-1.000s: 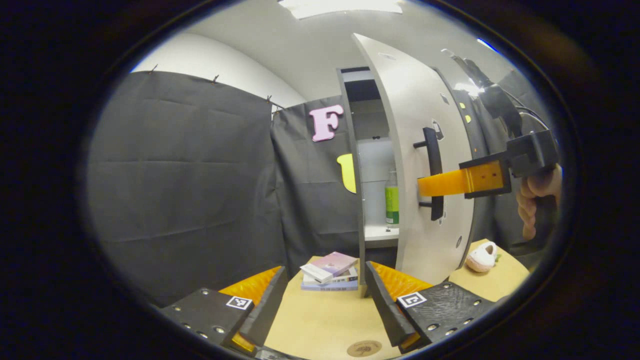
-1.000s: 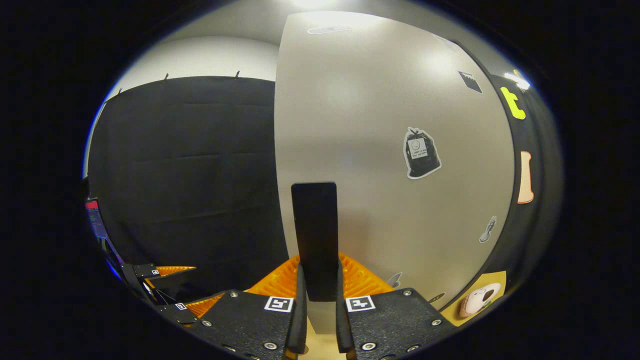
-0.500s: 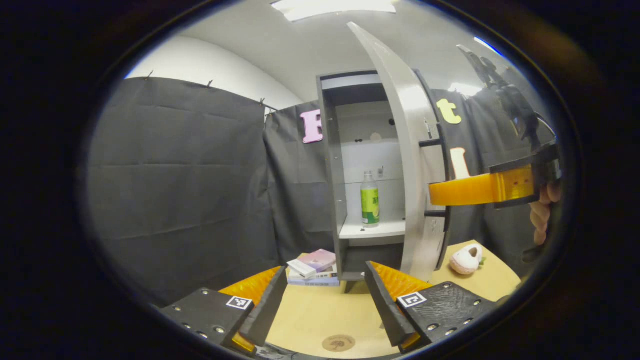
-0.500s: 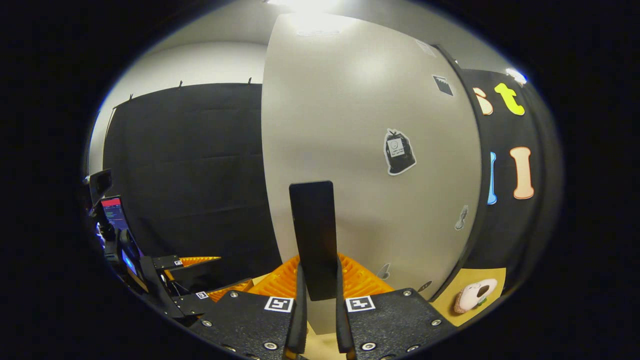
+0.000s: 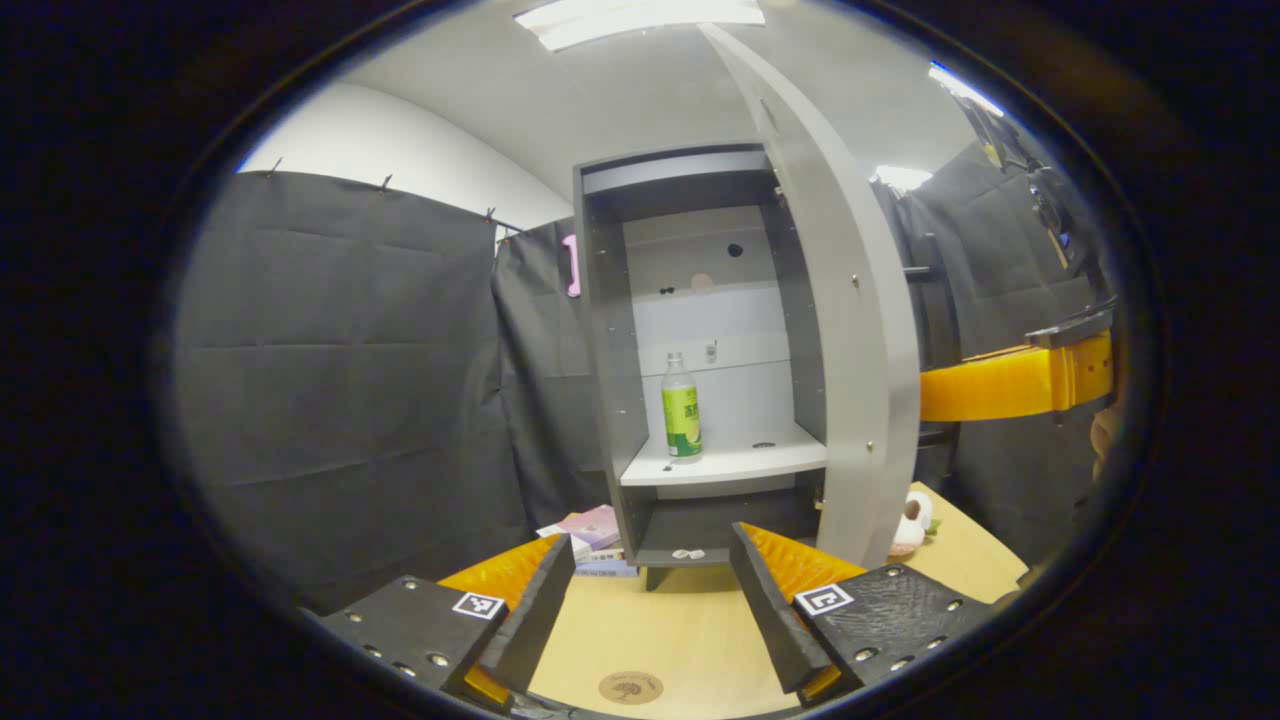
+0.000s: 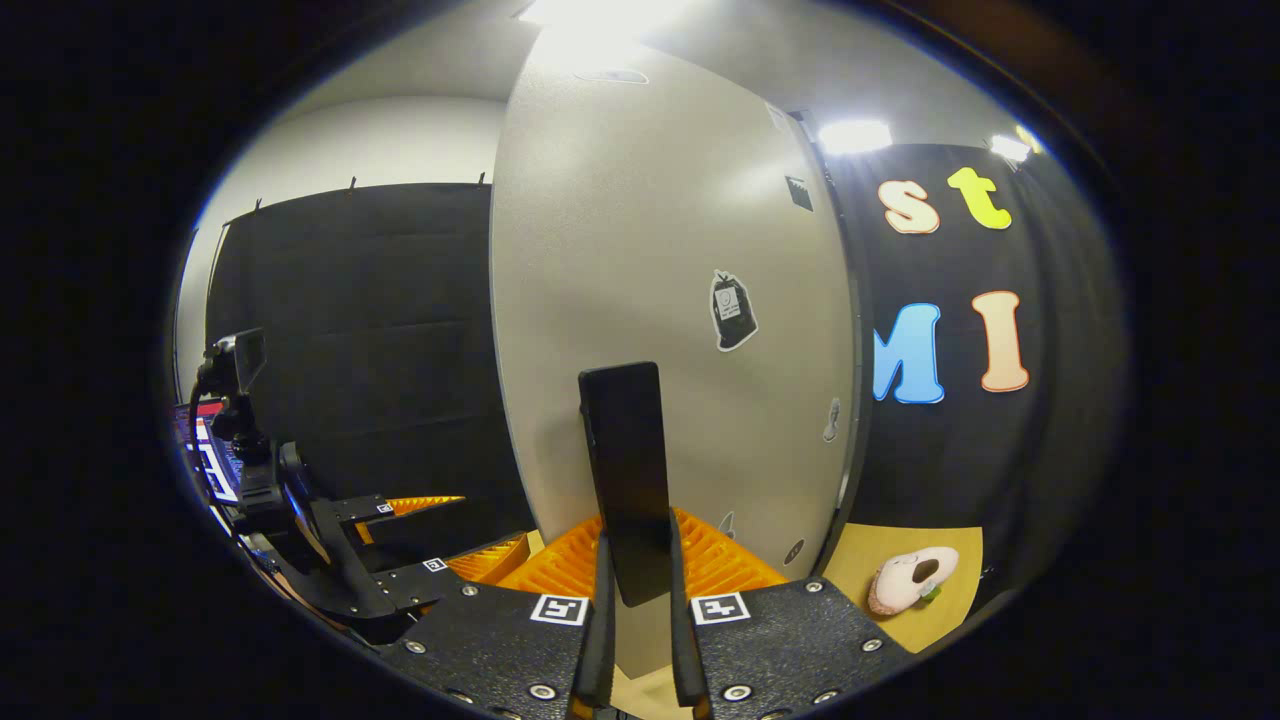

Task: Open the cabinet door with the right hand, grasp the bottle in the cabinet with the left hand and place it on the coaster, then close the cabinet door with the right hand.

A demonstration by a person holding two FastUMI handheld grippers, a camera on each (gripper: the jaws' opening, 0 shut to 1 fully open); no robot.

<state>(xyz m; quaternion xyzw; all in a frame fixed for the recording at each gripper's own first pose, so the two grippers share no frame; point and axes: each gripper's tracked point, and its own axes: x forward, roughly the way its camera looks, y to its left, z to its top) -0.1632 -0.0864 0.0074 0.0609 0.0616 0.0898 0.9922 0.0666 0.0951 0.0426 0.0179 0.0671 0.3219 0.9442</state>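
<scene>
Door handle point(image 6: 625, 480) is clamped by right tongs point(image 6: 634, 600); left tongs point(image 5: 650, 610), gaping and empty, should be aimed straight at bottle point(image 5: 681, 408).

Booth was evenly lit from overhead. In left gripper view a ceiling light panel point(image 5: 640, 18) was blown out white, w/ a second bright strip point(image 5: 963, 88) at upper right. In right gripper view, glare washed the top of the cabinet door point(image 6: 660, 250), w/ two more ceiling lights point(image 6: 853, 135) flaring beside it. Cabinet point(image 5: 700, 350) interior was bright on the back panel, dimmer under the shelf. Shadows soft; worktop point(image 5: 680, 640) showed only faint ones. Heavy fisheye bend: door edge & cabinet sides curved, worse toward the rim. Focus sharp mid-frame; slight softness & blue fringing at edges. No motion blur seen.
</scene>
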